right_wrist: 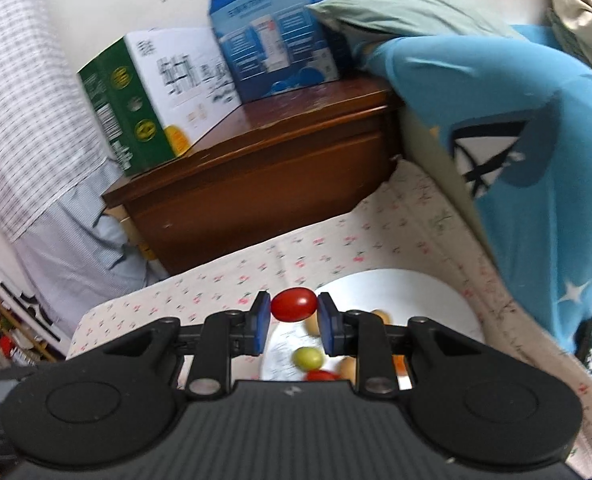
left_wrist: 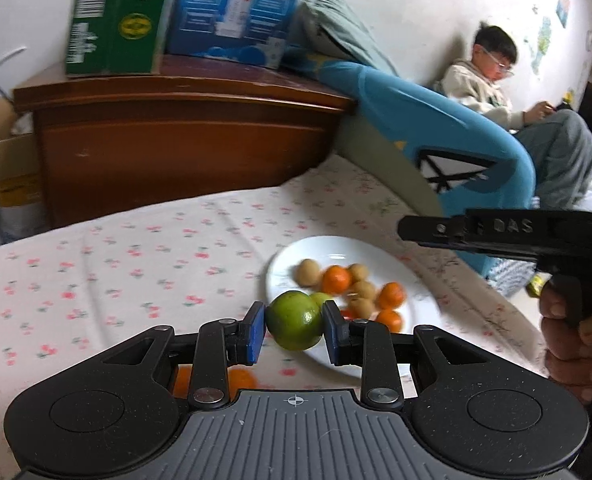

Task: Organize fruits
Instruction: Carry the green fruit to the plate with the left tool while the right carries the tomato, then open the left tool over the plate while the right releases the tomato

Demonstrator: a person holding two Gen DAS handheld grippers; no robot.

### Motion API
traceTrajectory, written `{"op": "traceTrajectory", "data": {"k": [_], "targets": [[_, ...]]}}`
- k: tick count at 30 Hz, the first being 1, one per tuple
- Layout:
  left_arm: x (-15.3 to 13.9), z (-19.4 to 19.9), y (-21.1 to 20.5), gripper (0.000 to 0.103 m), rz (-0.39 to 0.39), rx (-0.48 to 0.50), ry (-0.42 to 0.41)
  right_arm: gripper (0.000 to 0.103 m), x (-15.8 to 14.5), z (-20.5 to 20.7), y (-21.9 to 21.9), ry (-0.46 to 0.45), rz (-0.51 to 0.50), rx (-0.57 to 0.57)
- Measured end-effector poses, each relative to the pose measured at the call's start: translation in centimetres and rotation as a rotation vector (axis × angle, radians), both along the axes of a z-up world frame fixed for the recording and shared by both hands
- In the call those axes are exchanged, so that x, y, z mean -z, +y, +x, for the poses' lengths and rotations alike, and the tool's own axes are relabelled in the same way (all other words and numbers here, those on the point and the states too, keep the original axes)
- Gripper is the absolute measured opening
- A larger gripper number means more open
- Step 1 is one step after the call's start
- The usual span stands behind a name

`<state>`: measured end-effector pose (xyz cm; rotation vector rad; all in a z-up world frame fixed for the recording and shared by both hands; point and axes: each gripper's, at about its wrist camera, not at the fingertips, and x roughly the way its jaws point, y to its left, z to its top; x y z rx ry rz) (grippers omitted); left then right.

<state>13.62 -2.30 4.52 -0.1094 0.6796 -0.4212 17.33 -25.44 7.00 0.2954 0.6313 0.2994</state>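
Note:
My left gripper (left_wrist: 294, 329) is shut on a green round fruit (left_wrist: 294, 322), held above the near rim of a white plate (left_wrist: 296, 256). On the plate lie several small oranges (left_wrist: 336, 279) and tan round fruits (left_wrist: 308, 272). Orange fruit (left_wrist: 240, 380) shows on the cloth under the left gripper. My right gripper (right_wrist: 294, 312) is shut on a small red tomato (right_wrist: 294, 304), lifted above the left edge of the plate (right_wrist: 399, 284). Below it on the plate lie a small green fruit (right_wrist: 307, 358), another red one (right_wrist: 321, 376) and tan ones, partly hidden. The right gripper's body (left_wrist: 507, 236) shows at the right of the left wrist view.
The plate rests on a floral cloth (left_wrist: 136, 264). Behind stands a brown wooden cabinet (left_wrist: 184, 140) with a green box (left_wrist: 116, 16) and a blue box (left_wrist: 236, 8) on top. A blue cushion (left_wrist: 435, 128) lies at the right, and a person (left_wrist: 527, 120) sits beyond it.

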Motion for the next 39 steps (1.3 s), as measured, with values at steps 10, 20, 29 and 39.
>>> {"op": "traceTrajectory", "data": {"k": [10, 20, 29, 39], "targets": [[2.0, 0.8, -5.4, 0.028, 0.007, 0.119, 0.037, 0.025, 2.5, 2.4, -4.2, 0.106, 0.038, 0.104], [4.1, 1.5, -8.1, 0.028, 0.022, 0.177, 0.065, 0.025, 4.9, 4.1, -4.3, 0.163, 0.008, 0.102], [4.8, 2.1, -8.9, 0.029, 0.012, 0.187, 0.075, 0.029, 6.1, 5.1, -4.8, 0.202, 0.029, 0.123], [2.9, 2.0, -8.4, 0.065, 0.050, 0.112, 0.049, 0.029, 4.6, 4.6, -5.0, 0.164, 0.040, 0.136]]}}
